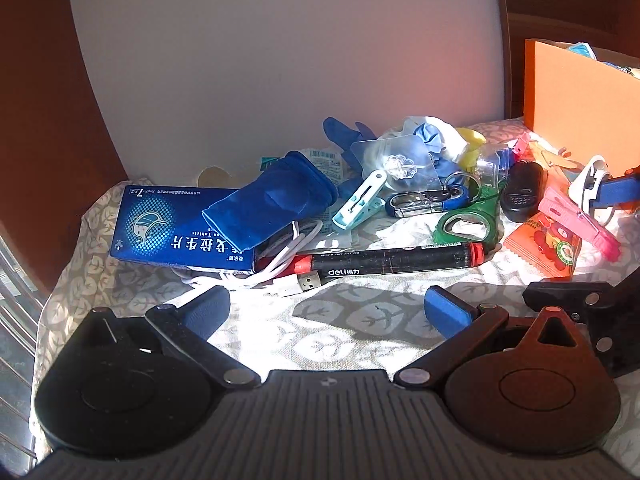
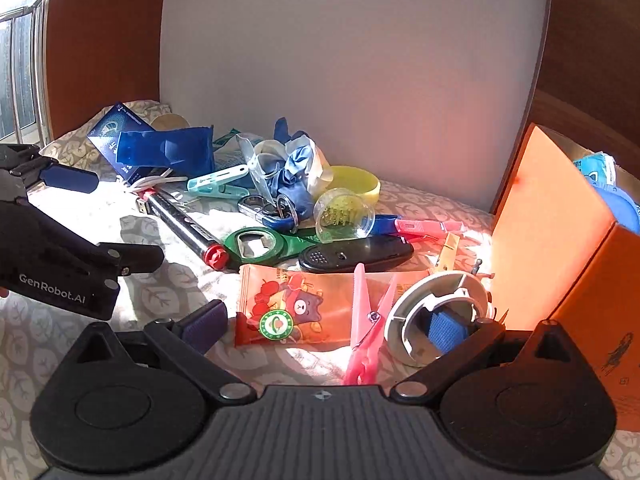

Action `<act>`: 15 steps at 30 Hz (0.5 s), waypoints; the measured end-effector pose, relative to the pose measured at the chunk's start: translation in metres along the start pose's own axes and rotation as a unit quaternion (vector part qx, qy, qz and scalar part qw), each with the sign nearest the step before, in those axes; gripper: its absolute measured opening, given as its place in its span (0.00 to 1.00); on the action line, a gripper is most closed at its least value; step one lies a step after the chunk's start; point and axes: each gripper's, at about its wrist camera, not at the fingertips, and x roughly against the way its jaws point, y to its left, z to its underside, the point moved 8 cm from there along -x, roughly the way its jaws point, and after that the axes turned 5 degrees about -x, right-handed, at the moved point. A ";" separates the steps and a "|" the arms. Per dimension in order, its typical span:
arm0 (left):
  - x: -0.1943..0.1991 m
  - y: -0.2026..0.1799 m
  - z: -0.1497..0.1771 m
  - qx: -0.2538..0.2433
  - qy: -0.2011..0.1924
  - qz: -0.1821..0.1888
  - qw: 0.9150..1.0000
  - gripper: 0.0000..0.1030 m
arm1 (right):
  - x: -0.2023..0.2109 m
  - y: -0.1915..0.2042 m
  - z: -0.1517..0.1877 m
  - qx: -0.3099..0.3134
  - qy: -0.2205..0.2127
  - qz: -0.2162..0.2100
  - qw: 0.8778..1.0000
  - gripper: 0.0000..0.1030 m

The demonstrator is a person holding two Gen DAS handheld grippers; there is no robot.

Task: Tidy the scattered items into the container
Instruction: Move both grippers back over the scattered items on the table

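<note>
Scattered items lie on a leaf-patterned cloth [image 1: 352, 320]. In the left wrist view my left gripper [image 1: 328, 309] is open, just short of a white USB cable [image 1: 280, 276] and a black marker [image 1: 392, 262]. Behind them are a blue medicine box [image 1: 160, 228] and a blue pouch [image 1: 272, 200]. My right gripper [image 2: 324, 327] is open too. Its right pad [image 2: 444, 330] sits inside a white ring reel [image 2: 408, 308]. A pink clothespin [image 2: 366, 320] and an orange snack packet [image 2: 296, 312] lie between its fingers. The orange box [image 2: 560, 240] stands to the right.
The pile also holds a green bottle opener [image 2: 260, 246], a black fob [image 2: 356, 256], a light blue clothespin [image 2: 216, 184], a key carabiner [image 2: 264, 210], a clear cup [image 2: 344, 216], a yellow band [image 2: 360, 184] and blue gloves. A white wall panel [image 2: 340, 60] backs the surface. My left gripper [image 2: 104, 220] shows at the left.
</note>
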 end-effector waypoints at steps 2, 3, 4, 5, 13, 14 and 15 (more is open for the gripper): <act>0.001 0.007 0.004 -0.001 0.002 -0.006 1.000 1.00 | 0.000 0.015 0.000 0.026 -0.002 -0.023 0.999 1.00; 0.003 0.011 0.006 -0.002 0.002 -0.009 1.000 1.00 | 0.001 0.026 -0.001 0.048 -0.002 -0.033 0.998 1.00; 0.005 0.015 0.008 -0.003 0.003 -0.013 1.000 1.00 | 0.001 0.035 -0.001 0.060 -0.003 -0.046 0.997 1.00; 0.007 0.019 0.011 -0.005 0.003 -0.017 1.000 1.00 | 0.003 0.044 -0.002 0.068 -0.003 -0.060 0.996 1.00; 0.033 0.054 0.040 0.006 0.008 -0.042 0.999 1.00 | 0.020 0.131 0.013 0.149 0.027 -0.192 0.970 1.00; 0.035 0.056 0.042 0.007 0.009 -0.044 0.999 1.00 | 0.025 0.137 0.015 0.149 0.030 -0.210 0.966 1.00; 0.036 0.058 0.042 0.009 0.007 -0.045 0.999 1.00 | 0.032 0.142 0.016 0.149 0.029 -0.224 0.963 1.00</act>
